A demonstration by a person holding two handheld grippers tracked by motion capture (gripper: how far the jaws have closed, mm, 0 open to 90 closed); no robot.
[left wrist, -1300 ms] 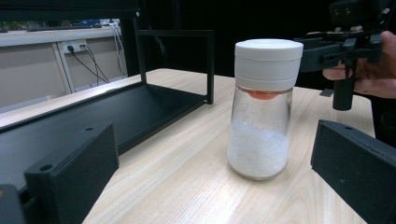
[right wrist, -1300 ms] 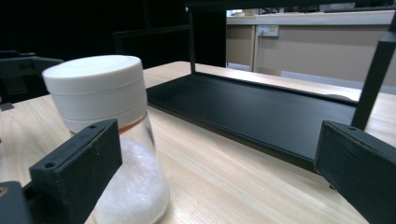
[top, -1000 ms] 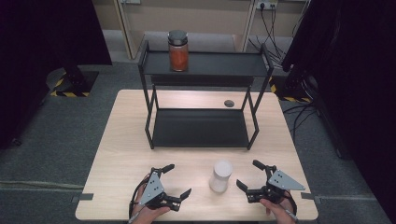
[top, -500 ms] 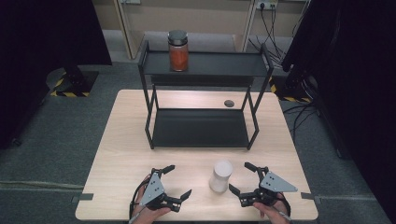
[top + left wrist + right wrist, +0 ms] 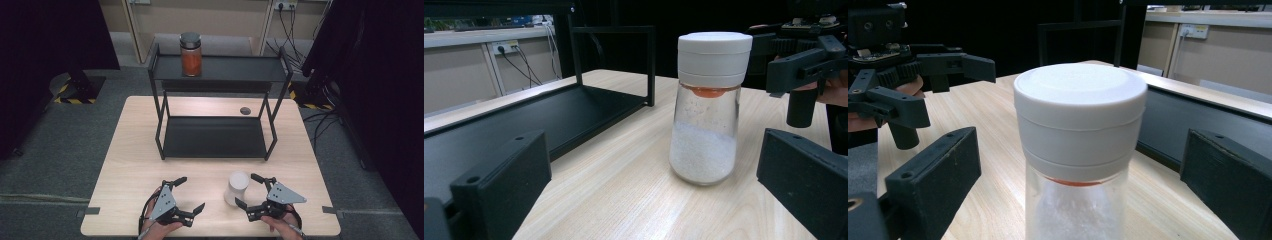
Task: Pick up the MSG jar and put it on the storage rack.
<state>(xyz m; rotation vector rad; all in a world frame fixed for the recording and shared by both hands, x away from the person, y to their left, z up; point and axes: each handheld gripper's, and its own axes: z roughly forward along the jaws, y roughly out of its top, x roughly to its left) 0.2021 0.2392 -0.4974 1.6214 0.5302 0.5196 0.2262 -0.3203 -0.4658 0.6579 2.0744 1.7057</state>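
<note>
A glass jar (image 5: pixel 236 186) with a white lid and white powder stands upright near the table's front edge. In the right gripper view the jar (image 5: pixel 1080 130) rises close up between my right gripper's (image 5: pixel 1080 180) jaws. The pads stand off from it on both sides, and the jaws have just been closing a little. In the high view my right gripper (image 5: pixel 246 190) sits at the jar's right side. My left gripper (image 5: pixel 192 193) rests open to the jar's left with nothing between its jaws, which point at the jar (image 5: pixel 709 110).
A black two-tier rack (image 5: pixel 215 135) stands behind the jar on the wooden table (image 5: pixel 135 165). An orange-filled jar (image 5: pixel 190 54) with a dark lid sits on its top shelf. A small dark round thing (image 5: pixel 245 110) lies on the table behind the rack.
My right gripper has slid left to the white-lidded jar, so the jar now stands between its jaws. The left gripper and the jar have stayed put.
</note>
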